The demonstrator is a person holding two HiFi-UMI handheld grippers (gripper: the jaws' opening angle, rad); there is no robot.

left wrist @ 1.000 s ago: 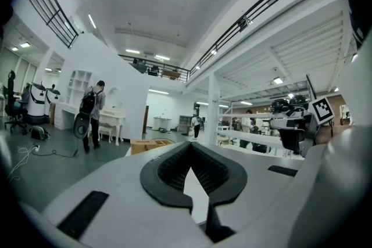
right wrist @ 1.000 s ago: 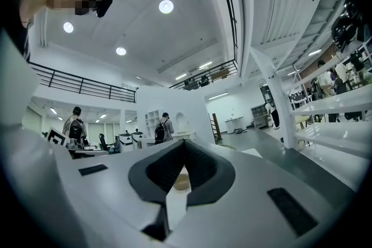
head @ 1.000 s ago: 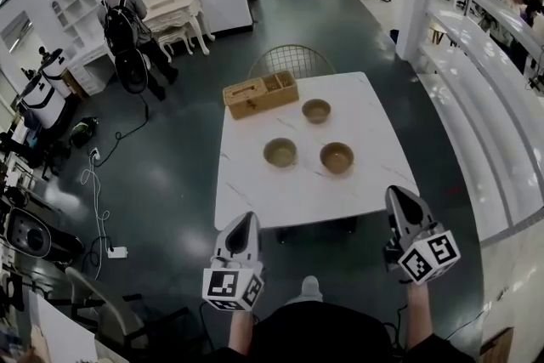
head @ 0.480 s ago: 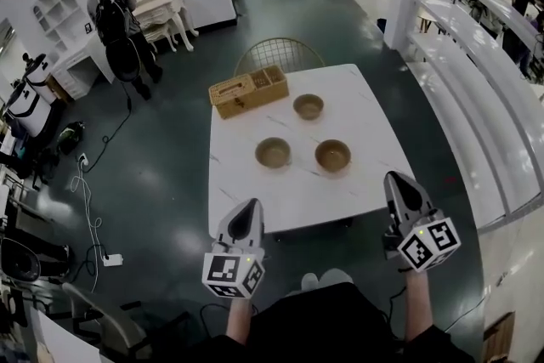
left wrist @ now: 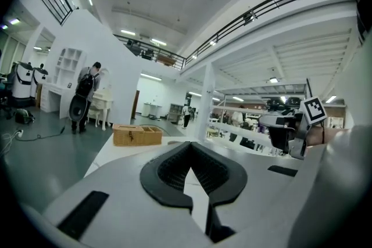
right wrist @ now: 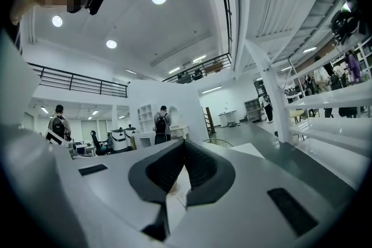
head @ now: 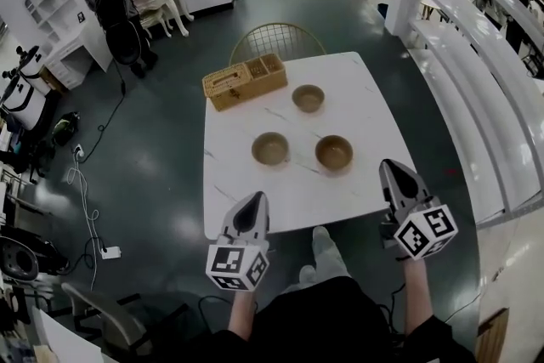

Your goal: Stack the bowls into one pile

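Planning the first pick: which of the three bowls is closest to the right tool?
The front-right bowl, just ahead of the right tool. The front-left bowl and the far bowl beside the wicker box lie farther off.

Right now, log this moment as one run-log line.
left gripper: shut, empty | right gripper: shut, empty | bowls: three, apart, unstacked on table

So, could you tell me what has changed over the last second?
The person's foot has stepped forward toward the table, and the view shifted slightly with it. Nothing was taken hold of or let go. The left gripper and right gripper stayed shut and empty at the table's near side. The three bowls stayed apart, unstacked, near the basket.
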